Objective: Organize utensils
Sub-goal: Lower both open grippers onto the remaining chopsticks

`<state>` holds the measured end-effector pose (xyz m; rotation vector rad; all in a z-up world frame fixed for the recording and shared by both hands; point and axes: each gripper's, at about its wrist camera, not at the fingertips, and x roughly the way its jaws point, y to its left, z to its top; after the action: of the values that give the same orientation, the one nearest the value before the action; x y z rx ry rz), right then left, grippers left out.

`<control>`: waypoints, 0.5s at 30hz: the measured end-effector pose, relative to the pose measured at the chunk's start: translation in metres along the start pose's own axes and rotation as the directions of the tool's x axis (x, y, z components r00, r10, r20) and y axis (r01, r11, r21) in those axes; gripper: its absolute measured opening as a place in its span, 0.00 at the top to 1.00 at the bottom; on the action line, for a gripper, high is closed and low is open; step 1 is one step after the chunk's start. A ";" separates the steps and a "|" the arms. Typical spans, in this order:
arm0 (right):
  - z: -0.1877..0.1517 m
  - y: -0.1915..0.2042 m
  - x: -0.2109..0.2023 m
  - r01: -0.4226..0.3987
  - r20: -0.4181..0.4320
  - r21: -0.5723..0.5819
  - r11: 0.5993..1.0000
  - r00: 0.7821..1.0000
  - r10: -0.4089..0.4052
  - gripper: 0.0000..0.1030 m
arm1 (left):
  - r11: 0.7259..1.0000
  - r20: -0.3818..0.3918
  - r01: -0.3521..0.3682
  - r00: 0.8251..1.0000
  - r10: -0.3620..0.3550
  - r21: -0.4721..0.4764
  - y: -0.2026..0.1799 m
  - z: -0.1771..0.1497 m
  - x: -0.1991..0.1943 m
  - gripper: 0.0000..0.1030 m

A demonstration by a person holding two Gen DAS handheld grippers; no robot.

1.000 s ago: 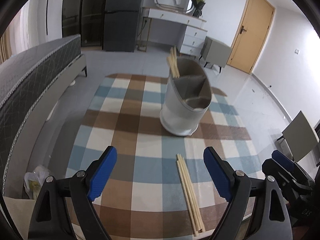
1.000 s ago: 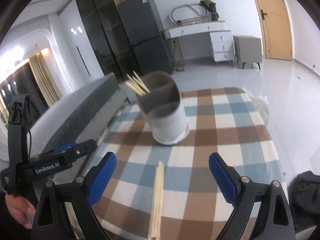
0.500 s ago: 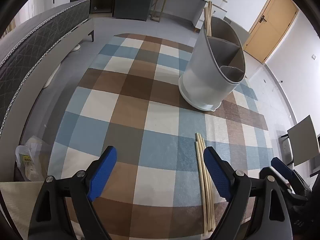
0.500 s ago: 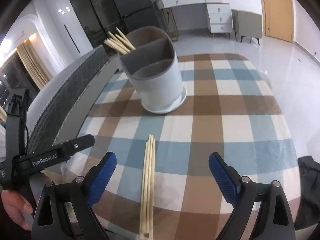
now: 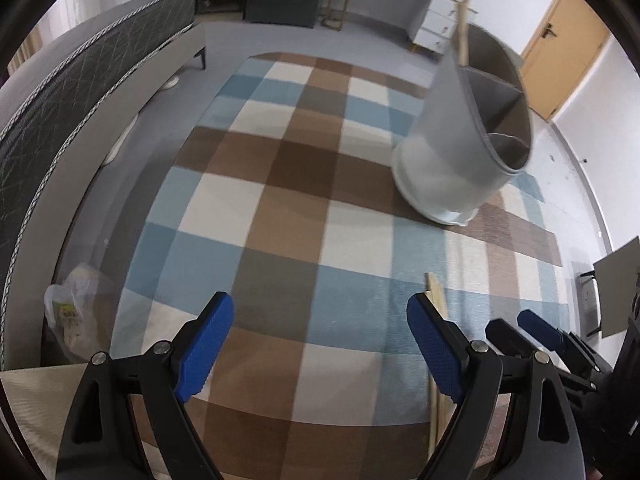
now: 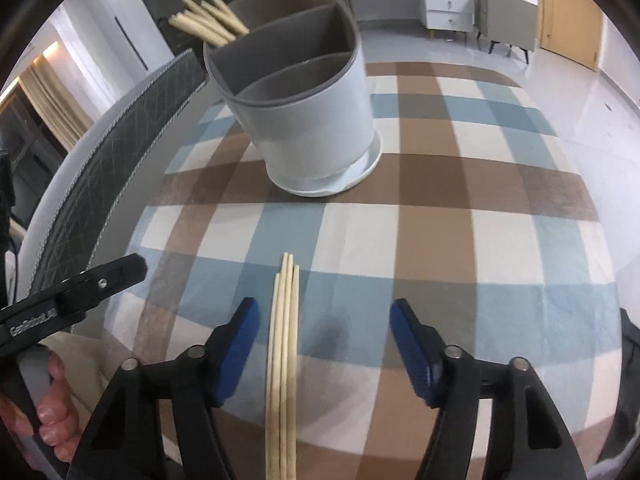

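Both of your grippers are sitting lower and closer to the checked cloth (image 6: 460, 184) than half a second ago, and the right one has slid in over the loose chopsticks.

You're holding the right gripper (image 6: 324, 346) with its jaws wide apart, nothing gripped. The bundle of chopsticks (image 6: 285, 344) is lying flat on the cloth, running lengthwise between the blue pads, nearer the left pad (image 6: 238, 346) than the right one; can't tell if the pad is touching them. Their far tips are pointing toward the divided holder (image 6: 304, 112), which is standing upright on the cloth, well ahead of the bundle. More chopsticks (image 6: 208, 20) are sticking out of the holder's back compartment, leaning left. The front compartments are looking empty from this angle.

You're keeping the left gripper (image 5: 320, 344) open too, jaws spread, holding nothing, hovering over bare cloth. In the left wrist view the loose chopsticks (image 5: 436, 296) are lying just outside its right pad (image 5: 434, 354), partly hidden behind it. The holder (image 5: 456, 148) is sitting far right and ahead, blurred. Your right gripper's blue tip (image 5: 540, 328) is showing at the lower right edge.

A grey bed edge (image 5: 80, 92) is running along the left, and a plastic bag (image 5: 72, 312) is lying on the floor beside it.
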<state>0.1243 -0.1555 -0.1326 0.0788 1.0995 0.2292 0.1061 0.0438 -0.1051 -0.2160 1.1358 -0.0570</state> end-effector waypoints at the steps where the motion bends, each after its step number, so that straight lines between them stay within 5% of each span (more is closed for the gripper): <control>1: 0.001 0.002 0.004 0.008 -0.011 -0.010 1.000 1.000 -0.008 0.39 | 1.000 -0.008 -0.004 1.000 0.004 -0.009 0.002 0.001 0.001 0.17; 6: 0.006 0.012 0.025 0.043 -0.064 -0.070 0.997 0.997 -0.047 0.51 | 0.997 -0.036 -0.042 0.999 0.040 -0.064 0.016 0.005 0.006 0.17; 15: 0.007 0.023 0.041 0.113 -0.107 -0.139 0.984 0.986 -0.128 0.57 | 0.994 -0.017 -0.056 0.998 0.055 -0.088 0.025 0.014 0.001 0.17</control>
<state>0.1446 -0.1233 -0.1612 -0.1215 1.1975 0.1994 0.1178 0.0703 -0.1057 -0.2631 1.1596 0.0416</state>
